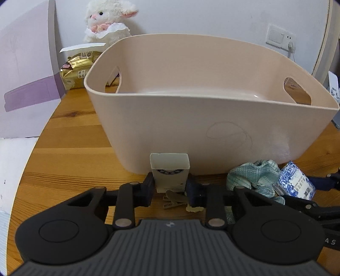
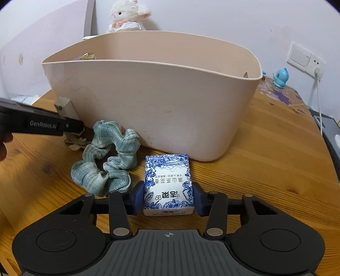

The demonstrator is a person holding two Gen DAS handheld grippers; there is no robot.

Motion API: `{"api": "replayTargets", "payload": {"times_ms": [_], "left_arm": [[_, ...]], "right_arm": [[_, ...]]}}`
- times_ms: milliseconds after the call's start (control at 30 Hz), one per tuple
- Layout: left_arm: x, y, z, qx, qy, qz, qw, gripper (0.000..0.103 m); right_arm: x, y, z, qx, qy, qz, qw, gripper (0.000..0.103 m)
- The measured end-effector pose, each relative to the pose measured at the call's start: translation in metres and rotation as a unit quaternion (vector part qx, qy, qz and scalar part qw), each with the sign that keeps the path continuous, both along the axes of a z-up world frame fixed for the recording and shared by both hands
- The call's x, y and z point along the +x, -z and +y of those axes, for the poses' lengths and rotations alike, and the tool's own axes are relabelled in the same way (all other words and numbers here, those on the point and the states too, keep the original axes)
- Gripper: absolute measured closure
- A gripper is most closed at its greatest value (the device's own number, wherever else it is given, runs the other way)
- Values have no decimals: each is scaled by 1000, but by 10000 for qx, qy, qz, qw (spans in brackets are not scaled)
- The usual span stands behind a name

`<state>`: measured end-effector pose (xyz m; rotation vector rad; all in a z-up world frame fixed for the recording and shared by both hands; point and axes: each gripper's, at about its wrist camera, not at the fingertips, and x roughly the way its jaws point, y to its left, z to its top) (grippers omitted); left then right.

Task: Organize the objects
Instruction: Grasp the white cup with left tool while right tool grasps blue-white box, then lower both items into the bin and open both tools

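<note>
We've got both pinched: left hand-held gripper [image 1: 170, 186] on the small white card box [image 1: 169, 172], right hand-held gripper [image 2: 167, 199] on the blue-floral tissue pack [image 2: 167, 184], both on the wooden desk [image 2: 265, 169] just in front of the beige plastic basket [image 2: 153, 102]. Risks: soft pack may squash & slip; either could clip the rim when lifted.

Beyond my working area, a plush lamb [image 1: 108, 20] is sitting against the wall [image 1: 201, 19]. A gold foil bag [image 1: 76, 68] is lying beside it on the tabletop [image 1: 70, 131]. A wall socket [image 2: 306, 59] is holding a plug, and a blue figurine [image 2: 281, 77] is standing near it.
</note>
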<state>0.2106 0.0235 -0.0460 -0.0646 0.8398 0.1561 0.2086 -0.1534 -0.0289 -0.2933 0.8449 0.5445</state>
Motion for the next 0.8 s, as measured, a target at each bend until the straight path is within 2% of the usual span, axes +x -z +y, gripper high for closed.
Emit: {"api": "replayTargets", "payload": {"times_ms": [267,800], "left_arm": [[-13,-14,2,81,-35,-195,9998,71],[-70,-75,-2,296,45,-866,9958,71]], "right_arm": [[-13,-11,-12,-8,95,-69,9999,60],[-58,-97,-46,488,258,-1069,9927,60]]}}
